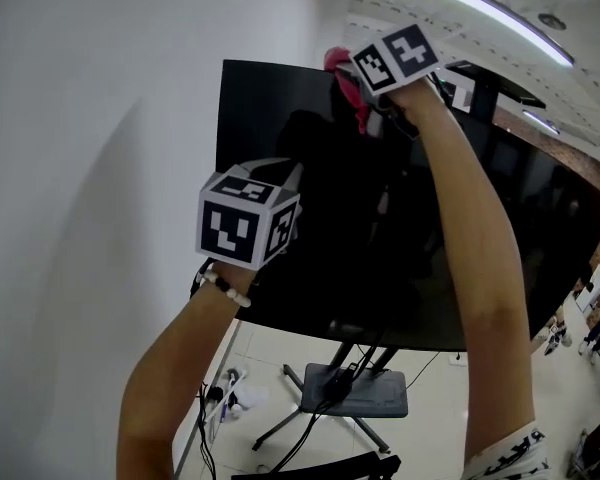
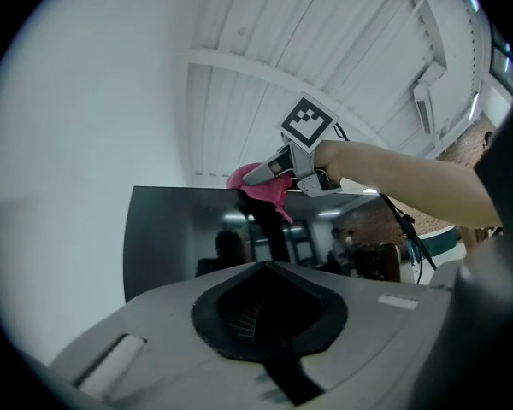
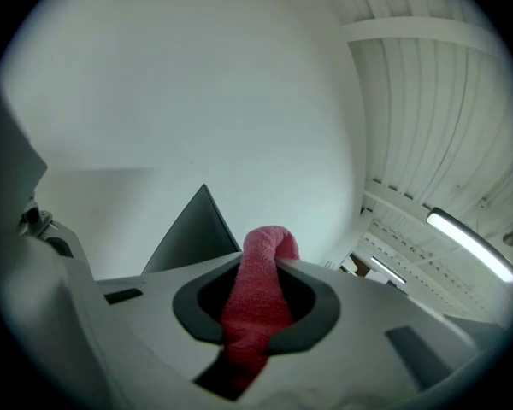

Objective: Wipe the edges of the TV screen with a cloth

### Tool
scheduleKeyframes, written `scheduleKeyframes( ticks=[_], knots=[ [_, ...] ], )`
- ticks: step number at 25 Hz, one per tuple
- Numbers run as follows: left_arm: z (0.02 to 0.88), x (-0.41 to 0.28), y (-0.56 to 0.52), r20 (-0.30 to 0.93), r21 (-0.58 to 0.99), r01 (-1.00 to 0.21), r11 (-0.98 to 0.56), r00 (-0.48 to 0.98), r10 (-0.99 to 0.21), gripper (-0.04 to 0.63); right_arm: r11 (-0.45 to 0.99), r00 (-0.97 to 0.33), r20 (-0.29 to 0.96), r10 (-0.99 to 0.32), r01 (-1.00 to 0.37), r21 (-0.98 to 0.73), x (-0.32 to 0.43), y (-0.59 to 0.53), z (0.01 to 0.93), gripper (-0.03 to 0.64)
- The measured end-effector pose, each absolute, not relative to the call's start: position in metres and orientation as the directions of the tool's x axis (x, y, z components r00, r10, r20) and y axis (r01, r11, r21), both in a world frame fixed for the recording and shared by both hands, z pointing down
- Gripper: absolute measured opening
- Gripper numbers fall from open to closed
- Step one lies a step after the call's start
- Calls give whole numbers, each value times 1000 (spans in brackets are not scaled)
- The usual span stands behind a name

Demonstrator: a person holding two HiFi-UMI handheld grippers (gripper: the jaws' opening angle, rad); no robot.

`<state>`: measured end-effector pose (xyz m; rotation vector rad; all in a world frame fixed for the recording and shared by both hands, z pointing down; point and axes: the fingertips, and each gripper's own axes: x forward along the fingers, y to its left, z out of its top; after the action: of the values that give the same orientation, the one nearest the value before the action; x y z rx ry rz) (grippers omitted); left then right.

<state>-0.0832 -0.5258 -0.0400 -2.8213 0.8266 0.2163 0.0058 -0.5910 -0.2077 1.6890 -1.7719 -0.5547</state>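
A big black TV screen [image 1: 420, 228] stands on a wheeled stand against the white wall. My right gripper [image 1: 365, 86] is raised to the screen's top edge, shut on a pink cloth [image 1: 346, 86] that rests on that edge near the top left corner. In the right gripper view the pink cloth [image 3: 256, 301] fills the gap between the jaws, with the TV corner [image 3: 195, 233] just behind. My left gripper [image 1: 292, 190] hangs lower, in front of the screen's left half; its jaws meet with nothing between them. From the left gripper view the cloth [image 2: 261, 188] and the right gripper [image 2: 278, 171] show above the TV [image 2: 167, 233].
The white wall [image 1: 90, 188] runs along the left. Under the screen is the stand's base [image 1: 355, 393] with cables and a power strip [image 1: 220, 403] on the pale floor. Ceiling lights [image 1: 500, 13] run overhead.
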Motion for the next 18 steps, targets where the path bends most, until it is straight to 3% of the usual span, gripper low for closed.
scheduleKeyframes(
  ticks=[9,18],
  knots=[
    [-3,-160,-581,-161,-94,-684,-724,728,-667,2,196,-127,149,-981,-639,744,-107,-672,-207,60],
    [26,-231,-598,-137,-68,-758,-649,652,-746,2,217,-143,166,-976,-533,818,-197,-709,-182,60]
  ],
)
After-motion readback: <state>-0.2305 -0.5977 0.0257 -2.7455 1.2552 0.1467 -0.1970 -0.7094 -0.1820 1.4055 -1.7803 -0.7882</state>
